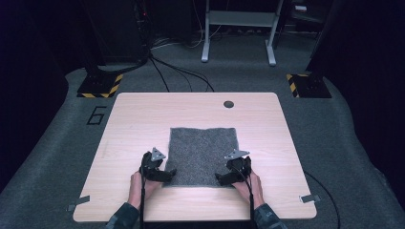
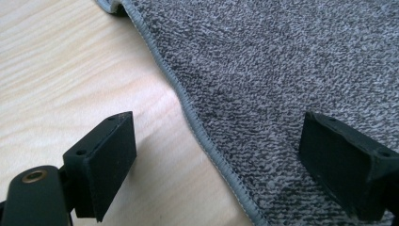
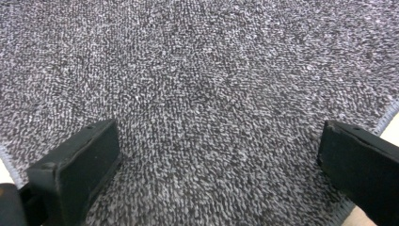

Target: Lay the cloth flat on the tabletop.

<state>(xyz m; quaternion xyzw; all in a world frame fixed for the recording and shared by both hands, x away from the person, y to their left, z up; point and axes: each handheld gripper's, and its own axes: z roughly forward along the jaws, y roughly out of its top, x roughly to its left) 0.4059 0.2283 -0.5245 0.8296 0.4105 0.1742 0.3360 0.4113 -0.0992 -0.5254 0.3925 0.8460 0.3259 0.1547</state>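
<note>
One grey towel (image 1: 203, 155) lies flat on the table (image 1: 138, 119); two grippers: left gripper (image 2: 219, 157) spread, straddling its hemmed edge; right gripper (image 3: 219, 165) spread over its near corner.

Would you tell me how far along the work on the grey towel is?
Done: the grey towel lies flat on the table. In hand: left gripper and right gripper, jaws open, sit at its near corners. Left: gripping and any fold; none shows.
</note>
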